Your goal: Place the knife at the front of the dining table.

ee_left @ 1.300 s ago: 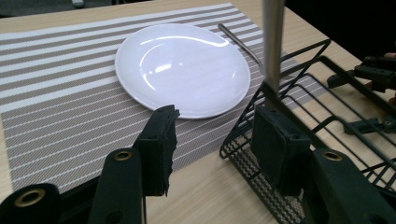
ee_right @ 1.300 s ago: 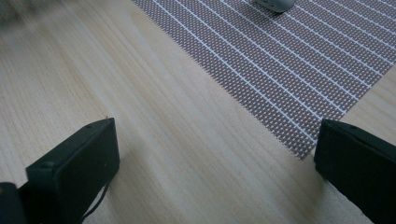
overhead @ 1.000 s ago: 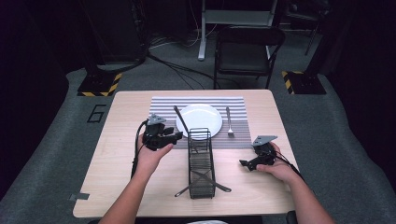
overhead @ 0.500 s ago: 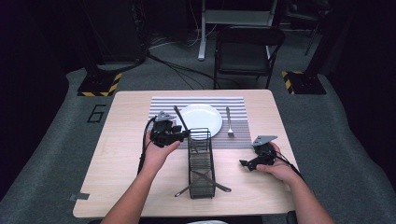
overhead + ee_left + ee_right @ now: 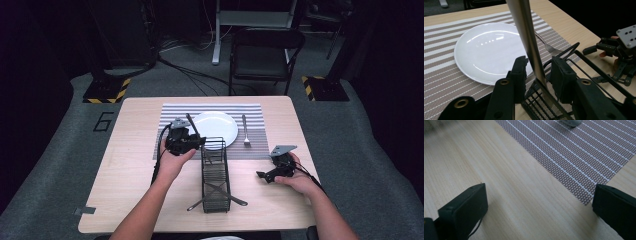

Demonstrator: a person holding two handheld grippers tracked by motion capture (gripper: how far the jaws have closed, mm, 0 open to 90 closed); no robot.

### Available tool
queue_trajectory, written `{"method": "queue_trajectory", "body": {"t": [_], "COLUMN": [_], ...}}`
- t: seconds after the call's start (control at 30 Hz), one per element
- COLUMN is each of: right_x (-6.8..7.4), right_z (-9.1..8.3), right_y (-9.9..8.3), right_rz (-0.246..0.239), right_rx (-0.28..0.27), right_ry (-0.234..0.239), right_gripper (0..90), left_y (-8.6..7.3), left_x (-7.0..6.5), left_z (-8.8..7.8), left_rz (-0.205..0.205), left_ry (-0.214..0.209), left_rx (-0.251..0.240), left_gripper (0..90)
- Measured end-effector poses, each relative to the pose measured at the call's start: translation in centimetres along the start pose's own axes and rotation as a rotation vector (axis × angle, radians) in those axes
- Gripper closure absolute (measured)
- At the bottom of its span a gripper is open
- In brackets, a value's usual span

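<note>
Resting on the pale wooden bench (image 5: pixel 130 165), the black wire basket (image 5: pixel 215 172) sits below the left tool (image 5: pixel 537 72), which pinches a long shiny metal knife (image 5: pixel 527 40) needing slow, straight lifting; the right tool (image 5: pixel 539 205) gapes empty.

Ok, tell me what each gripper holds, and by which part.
The left gripper clamps a metal utensil partway along its flat shaft, which end is unclear; the right gripper is open and holds nothing.
</note>
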State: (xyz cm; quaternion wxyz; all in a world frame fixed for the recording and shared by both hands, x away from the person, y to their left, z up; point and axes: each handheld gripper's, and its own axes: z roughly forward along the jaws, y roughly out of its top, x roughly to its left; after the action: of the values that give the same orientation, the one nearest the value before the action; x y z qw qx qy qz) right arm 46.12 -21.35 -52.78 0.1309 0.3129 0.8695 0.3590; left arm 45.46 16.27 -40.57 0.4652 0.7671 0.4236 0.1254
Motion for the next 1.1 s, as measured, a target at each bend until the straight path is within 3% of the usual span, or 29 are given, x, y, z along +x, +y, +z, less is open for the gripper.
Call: {"method": "queue_trajectory", "body": {"t": [0.23, 0.3, 0.57, 0.77, 0.97, 1.1], "right_x": [0.0, 0.0, 0.0, 0.0, 0.0, 0.0], "right_z": [0.0, 0.0, 0.0, 0.0, 0.0, 0.0], "right_y": [0.0, 0.0, 0.0, 0.0, 0.0, 0.0], "right_rz": [0.002, 0.003, 0.001, -0.001, 0.0, 0.0], "right_rx": [0.001, 0.001, 0.0, 0.0, 0.0, 0.0], "right_ry": [0.0, 0.0, 0.0, 0.0, 0.0, 0.0], "right_gripper": [0.0, 0.0, 0.0, 0.0, 0.0, 0.0], "left_y": [0.1, 0.1, 0.0, 0.3, 1.1, 1.7], "left_x": [0.1, -0.1, -0.8, -1.6, -2.4, -2.9], "left_z": [0.0, -0.1, -0.3, -0.5, -1.1, -1.6], "left_rz": [0.013, 0.023, 0.039, 0.054, 0.092, 0.091], "left_ry": [-0.025, -0.023, -0.012, -0.062, -0.066, -0.072], "left_rx": [-0.003, -0.014, -0.019, -0.011, -0.007, -0.009], "left_gripper": [69.8, 76.6, 78.3, 81.7, 82.3, 82.4]}}
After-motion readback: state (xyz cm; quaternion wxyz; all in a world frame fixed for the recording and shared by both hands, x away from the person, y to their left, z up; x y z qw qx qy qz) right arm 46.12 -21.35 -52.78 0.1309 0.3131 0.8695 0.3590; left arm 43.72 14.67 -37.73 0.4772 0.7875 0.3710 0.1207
